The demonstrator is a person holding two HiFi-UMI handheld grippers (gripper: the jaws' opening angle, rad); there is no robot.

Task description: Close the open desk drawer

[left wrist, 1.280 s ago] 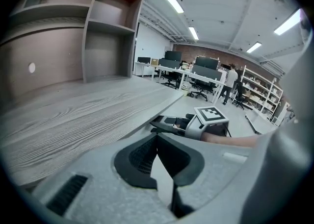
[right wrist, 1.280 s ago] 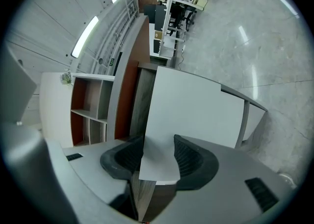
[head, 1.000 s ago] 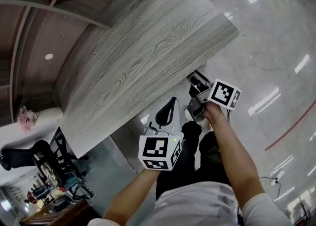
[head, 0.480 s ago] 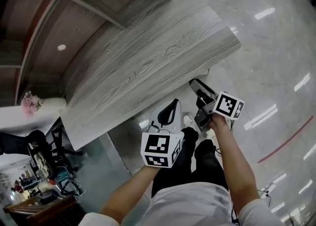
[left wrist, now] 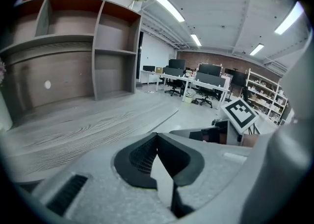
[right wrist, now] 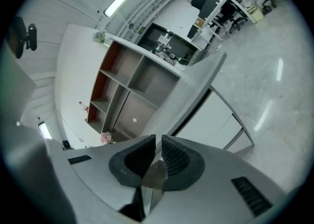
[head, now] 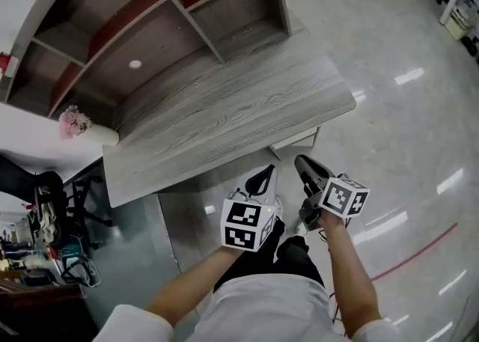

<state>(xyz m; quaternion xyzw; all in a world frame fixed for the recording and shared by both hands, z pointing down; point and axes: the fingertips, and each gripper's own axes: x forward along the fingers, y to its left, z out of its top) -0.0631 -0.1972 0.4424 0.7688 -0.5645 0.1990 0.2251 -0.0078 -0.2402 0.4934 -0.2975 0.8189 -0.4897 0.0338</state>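
Note:
The grey wood desk (head: 224, 120) fills the middle of the head view. Just under its front edge a pale drawer front (head: 294, 143) shows; in the right gripper view the white drawer fronts (right wrist: 216, 115) under the desk look flush. Both grippers hang in the air in front of the desk, apart from it. My left gripper (head: 262, 172) (left wrist: 157, 136) is shut and empty. My right gripper (head: 303, 161) (right wrist: 158, 139) is closing, only a thin slit left between its pads and nothing in it.
An open shelf unit (head: 187, 11) stands at the back of the desk, with pink flowers (head: 72, 120) at its left end. A black office chair (head: 41, 187) is at the far left. Glossy floor with a red line (head: 419, 247) lies to the right.
Both grippers have risen and drawn back from the desk's underside toward the person. The right gripper has rolled. The head view has swung up, so the shelves now show.

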